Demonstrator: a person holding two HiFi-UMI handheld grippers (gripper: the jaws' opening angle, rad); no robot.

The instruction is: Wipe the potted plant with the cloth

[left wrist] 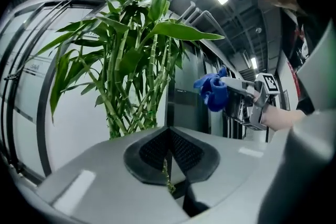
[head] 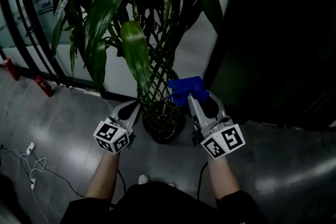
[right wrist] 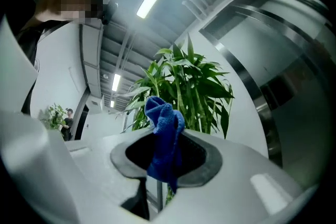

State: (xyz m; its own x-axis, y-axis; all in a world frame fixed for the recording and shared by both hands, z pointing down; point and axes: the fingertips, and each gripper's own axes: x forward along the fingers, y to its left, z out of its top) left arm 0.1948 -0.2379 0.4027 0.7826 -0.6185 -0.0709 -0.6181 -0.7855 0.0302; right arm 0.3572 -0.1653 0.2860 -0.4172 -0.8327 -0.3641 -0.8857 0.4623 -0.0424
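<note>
The right gripper [head: 193, 98] was clamped on the blue cloth [head: 185, 85], which bunched past its tips just beside the plant's [head: 134, 50] stalks, above the pot [head: 164, 123]. The left gripper [left wrist: 169, 136] had its jaws pressed together, tips near the stalks across from the right one.

The head view looks steeply down on the tall green-leaved potted plant [head: 134, 55] from close above. Both gripper views face upward at that same plant from low beside it.
</note>
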